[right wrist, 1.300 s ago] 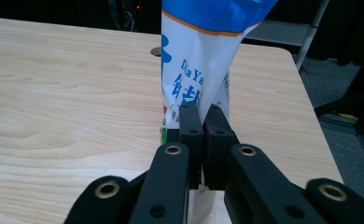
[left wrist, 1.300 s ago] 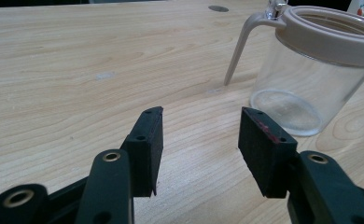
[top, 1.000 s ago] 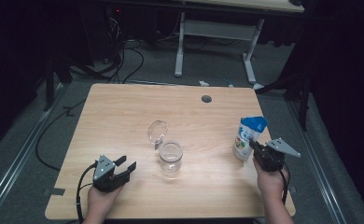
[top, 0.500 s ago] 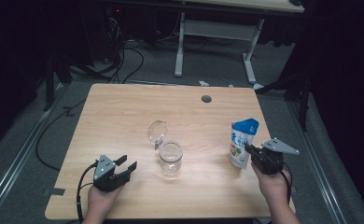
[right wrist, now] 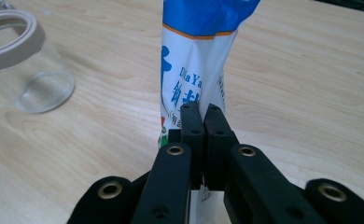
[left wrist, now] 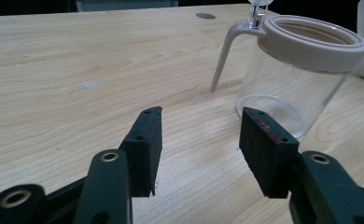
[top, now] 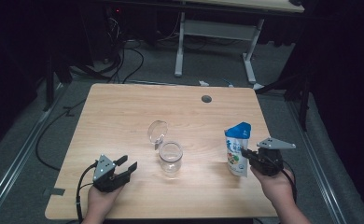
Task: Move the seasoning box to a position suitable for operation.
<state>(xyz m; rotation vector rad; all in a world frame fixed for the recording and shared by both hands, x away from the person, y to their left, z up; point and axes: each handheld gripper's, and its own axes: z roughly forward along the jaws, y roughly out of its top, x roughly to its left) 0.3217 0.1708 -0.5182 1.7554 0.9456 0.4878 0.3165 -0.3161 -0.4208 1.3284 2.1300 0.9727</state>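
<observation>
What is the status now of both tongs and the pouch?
Right tongs shut on pouch, held upright. Left tongs open, empty, near open glass jar. Nothing between pouch and jar.

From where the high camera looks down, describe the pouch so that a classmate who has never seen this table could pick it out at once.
Start at the wooden table and go to its right side, near the front edge. There the right gripper pinches an upright pouch. It is white with a blue top and printed lettering, opaque and soft, unlike the clear glass jar at the table's middle.
</observation>
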